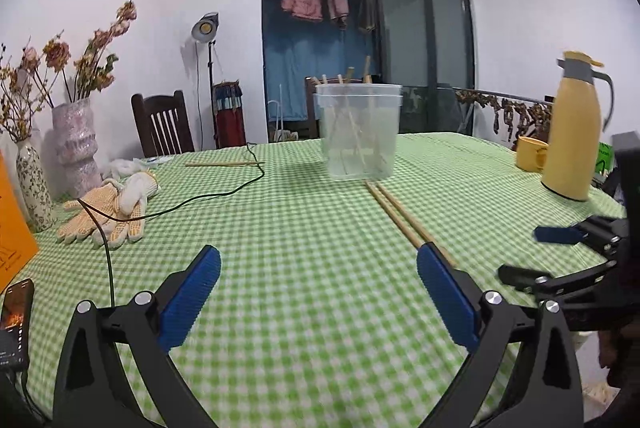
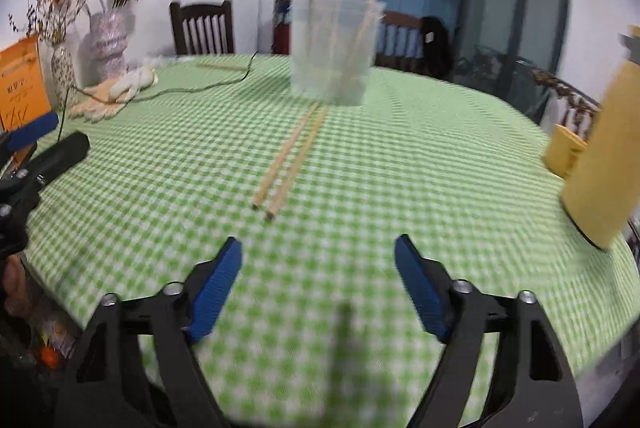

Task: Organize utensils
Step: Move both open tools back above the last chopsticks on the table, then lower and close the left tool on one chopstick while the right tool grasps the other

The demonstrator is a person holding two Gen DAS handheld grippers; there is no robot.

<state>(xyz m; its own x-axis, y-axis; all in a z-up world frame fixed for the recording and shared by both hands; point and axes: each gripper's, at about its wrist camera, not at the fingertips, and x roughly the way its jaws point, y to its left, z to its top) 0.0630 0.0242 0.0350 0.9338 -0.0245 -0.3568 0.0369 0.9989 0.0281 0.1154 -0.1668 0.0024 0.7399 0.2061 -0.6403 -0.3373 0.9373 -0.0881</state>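
Partly done: several chopsticks stand in the clear plastic cup [image 1: 359, 132] at mid-worktop, a chopstick pair [image 2: 289, 160] lies just near of it, one more [image 1: 224, 164] far left, both left tongs [image 1: 318, 292] and right tongs [image 2: 318, 282] wide, empty.

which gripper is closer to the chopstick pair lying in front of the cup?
Right. The right gripper faces the chopstick pair just ahead; the left gripper sits off to its left.
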